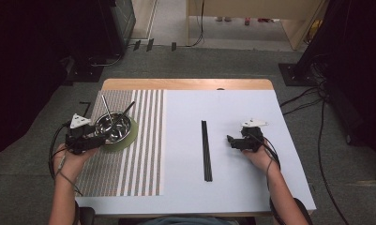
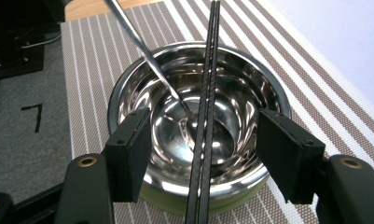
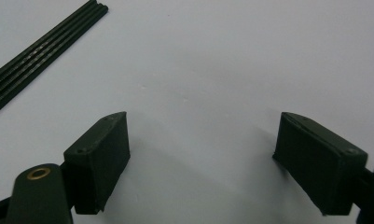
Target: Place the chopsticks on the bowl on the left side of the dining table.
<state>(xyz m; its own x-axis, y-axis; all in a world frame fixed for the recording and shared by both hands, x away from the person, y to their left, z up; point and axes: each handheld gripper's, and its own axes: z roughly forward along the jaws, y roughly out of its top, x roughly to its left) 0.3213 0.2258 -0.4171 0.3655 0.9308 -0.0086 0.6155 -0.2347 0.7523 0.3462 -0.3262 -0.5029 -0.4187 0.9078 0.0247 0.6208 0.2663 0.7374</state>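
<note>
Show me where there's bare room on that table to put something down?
The broad white tabletop is bare between the striped placemat and the black chopsticks, and along its far edge. The placemat's near half is free too. It is crowded at the shiny steel bowl on its green coaster, where the open left tongs sit. The open right tongs rest right of the chopsticks.

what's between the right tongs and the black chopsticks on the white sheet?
Nothing. In the high view, bare white sheet separates the right tongs from the chopsticks; the right gripper view shows the same.
</note>
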